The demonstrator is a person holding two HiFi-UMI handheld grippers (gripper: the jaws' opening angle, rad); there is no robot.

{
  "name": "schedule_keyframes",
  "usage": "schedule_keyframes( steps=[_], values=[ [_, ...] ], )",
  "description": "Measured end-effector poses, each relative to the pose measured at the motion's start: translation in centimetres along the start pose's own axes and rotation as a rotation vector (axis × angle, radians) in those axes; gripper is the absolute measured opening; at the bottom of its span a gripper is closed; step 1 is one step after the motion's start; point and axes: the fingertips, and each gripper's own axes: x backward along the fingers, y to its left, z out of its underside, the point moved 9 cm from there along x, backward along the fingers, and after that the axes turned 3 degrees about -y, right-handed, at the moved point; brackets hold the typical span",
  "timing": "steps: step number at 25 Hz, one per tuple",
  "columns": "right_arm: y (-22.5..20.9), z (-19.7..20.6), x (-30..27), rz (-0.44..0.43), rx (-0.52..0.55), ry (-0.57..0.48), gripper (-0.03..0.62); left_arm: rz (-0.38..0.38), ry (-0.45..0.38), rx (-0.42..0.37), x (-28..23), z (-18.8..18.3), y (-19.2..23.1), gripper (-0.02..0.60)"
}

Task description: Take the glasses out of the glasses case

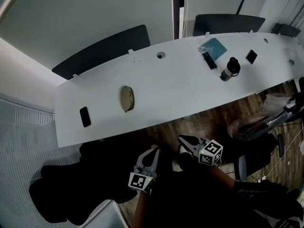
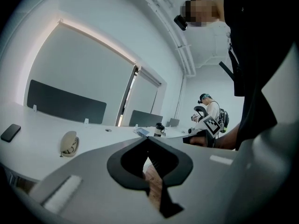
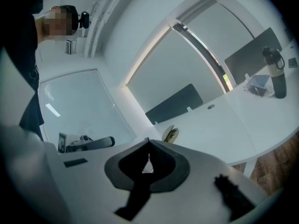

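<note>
Glasses case (image 1: 127, 99) oval, beige; left hand-held gripper (image 1: 154, 149), right hand-held gripper (image 1: 182, 138) closed, empty.

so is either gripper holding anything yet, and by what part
Nothing is held. The left gripper and right gripper are both shut and empty; the glasses case lies untouched on the table.

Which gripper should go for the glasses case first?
Probably left. The left gripper sits nearer the glasses case; the right gripper is farther off. Both are shut and empty.
</note>
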Motion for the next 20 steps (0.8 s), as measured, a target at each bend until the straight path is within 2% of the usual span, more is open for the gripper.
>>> schedule_keyframes(
  steps=[2,6,10,20],
  values=[
    [0.5,-0.1,-1.2,0.014,0.011,0.008,0.008,0.019,-0.021,-0.018,0.2,0.8,1.9,0.009],
    [1.8,-0.4,-3.8,0.035,0.036,0.022,0.008,0.044,-0.022,0.004,0.1,-0.6,4.4,0.009],
    [2.9,-0.8,-7.8,0.042,0.070,0.032,0.008,0.069,-0.013,-0.009,0.4,-1.0,8.1,0.009],
    [6.5,-0.6,-14.6,0.022,0.149,0.075,0.008,0.046,0.011,0.024,2.3,-2.0,14.7,0.009]
  ],
)
